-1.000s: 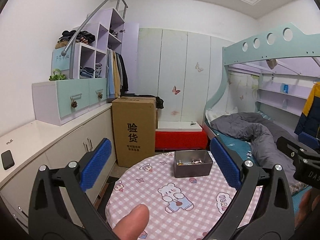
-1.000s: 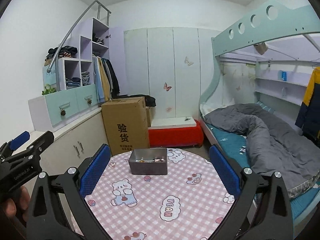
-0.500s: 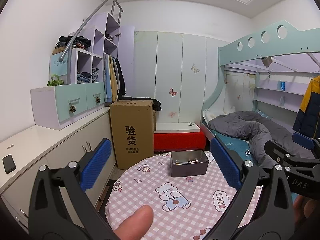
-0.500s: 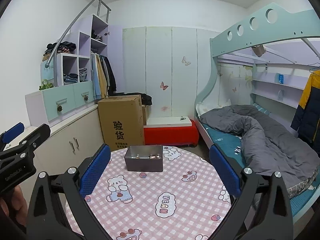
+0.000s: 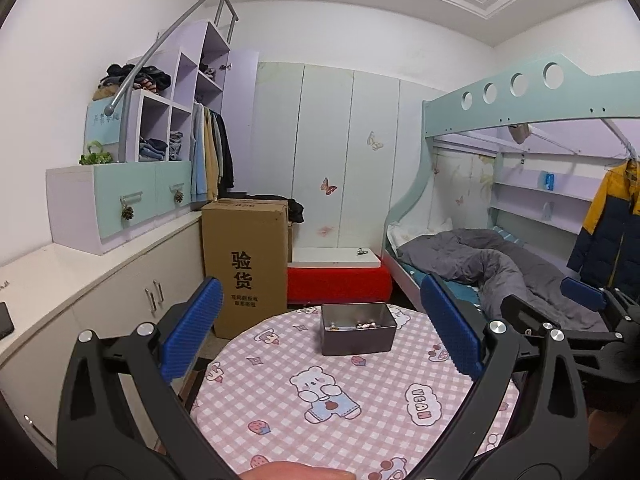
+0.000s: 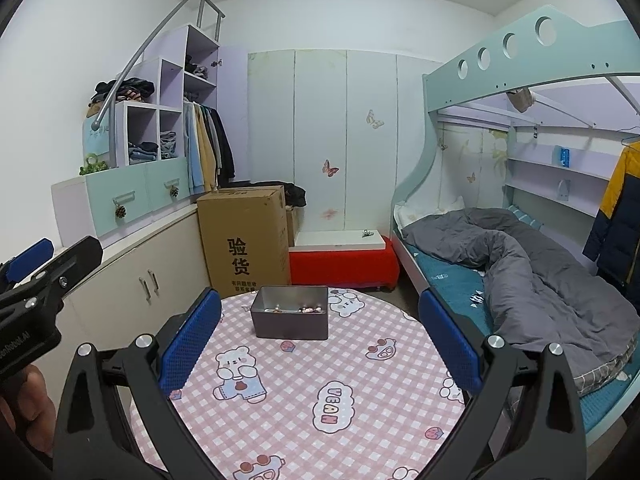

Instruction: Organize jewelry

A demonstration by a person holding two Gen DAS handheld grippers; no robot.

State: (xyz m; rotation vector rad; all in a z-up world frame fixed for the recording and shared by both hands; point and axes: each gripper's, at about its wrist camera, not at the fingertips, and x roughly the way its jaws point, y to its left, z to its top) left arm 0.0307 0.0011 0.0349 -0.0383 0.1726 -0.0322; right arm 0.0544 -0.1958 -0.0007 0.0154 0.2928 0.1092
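With both our left tool (image 5: 320, 336) and right tool (image 6: 320, 330) spread wide and empty, we risk nudging the light metal tin (image 6: 290, 317) off the bench (image 6: 360, 364) while picking tiny jewelry (image 6: 308, 309).

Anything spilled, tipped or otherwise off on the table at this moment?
Nothing stands out. The grey metal tin sits upright on the round checked table, small jewelry pieces inside it, none visible on the cloth. Both the left gripper and right gripper are open, holding nothing.
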